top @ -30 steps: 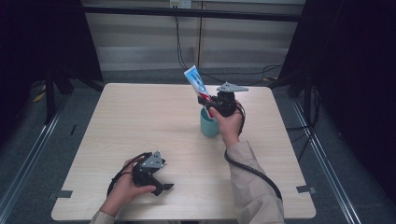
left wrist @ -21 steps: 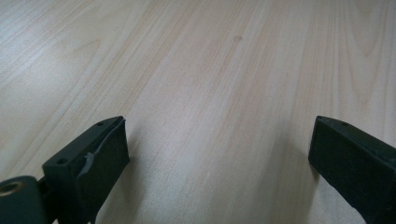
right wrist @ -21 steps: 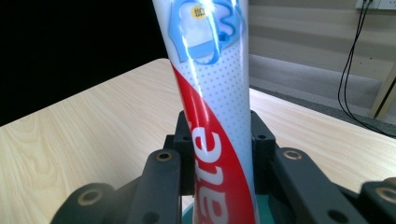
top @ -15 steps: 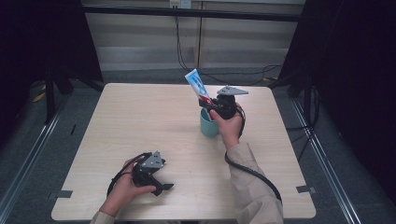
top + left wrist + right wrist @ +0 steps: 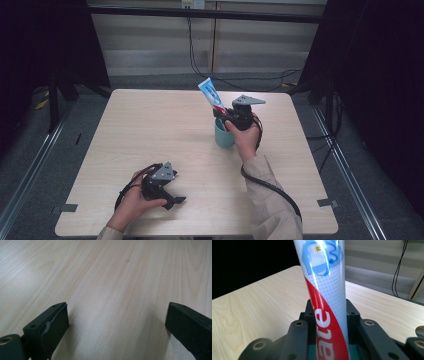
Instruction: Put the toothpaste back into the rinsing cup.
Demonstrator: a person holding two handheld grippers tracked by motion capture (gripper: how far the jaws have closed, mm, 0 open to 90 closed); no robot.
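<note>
My right gripper (image 5: 221, 113) is shut on a white, red and blue toothpaste tube (image 5: 209, 93) and holds it tilted up to the left, directly over a teal cup (image 5: 223, 136) at the table's middle right. In the right gripper view the tube (image 5: 324, 277) rises between the jaws of the right gripper (image 5: 328, 312), with teal showing below them. The gripper hides the tube's lower end. My left gripper (image 5: 173, 199) rests near the front left edge. In its own view the left gripper (image 5: 117, 322) is open over bare wood.
The light wooden table (image 5: 150, 125) has black frame posts and dark curtains at both sides. Cables run along the floor behind it. A black cable trails from each gripper over the tabletop.
The right gripper and the tube have sunk a little toward the cup. The left hand has stayed still.
</note>
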